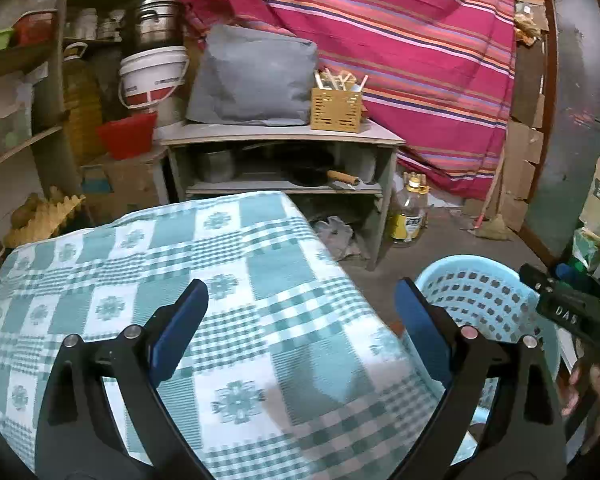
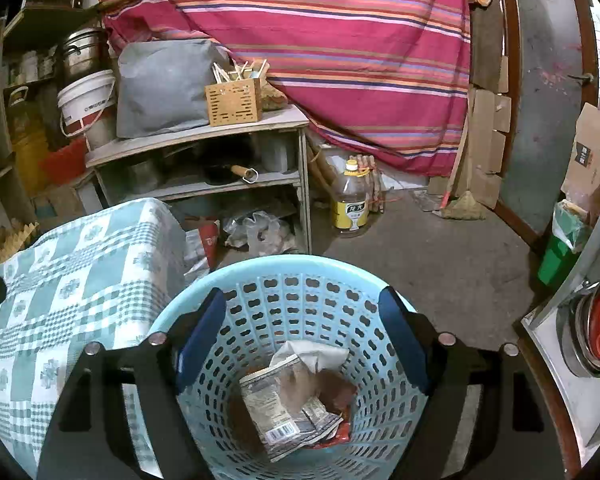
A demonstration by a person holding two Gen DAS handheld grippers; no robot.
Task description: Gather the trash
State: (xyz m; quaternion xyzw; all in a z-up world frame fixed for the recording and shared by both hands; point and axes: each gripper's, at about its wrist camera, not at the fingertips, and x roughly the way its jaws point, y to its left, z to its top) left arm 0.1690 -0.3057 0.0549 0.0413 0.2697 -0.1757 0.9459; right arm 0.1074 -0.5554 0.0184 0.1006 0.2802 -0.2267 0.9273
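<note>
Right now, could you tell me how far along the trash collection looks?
Done: crumpled wrappers already lie at the bottom of the light blue basket. In hand: nothing; the right gripper is open above the basket, and the left gripper is open over the checkered cloth, which shows no litter. Possibly left: plastic bags on the floor under the shelf unit.

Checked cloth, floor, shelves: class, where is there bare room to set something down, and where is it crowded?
Free: the checked cloth beside the blue basket, and the floor between basket, oil bottle and broom. Crowded: the shelf unit and the basket's bottom, holding wrappers.
</note>
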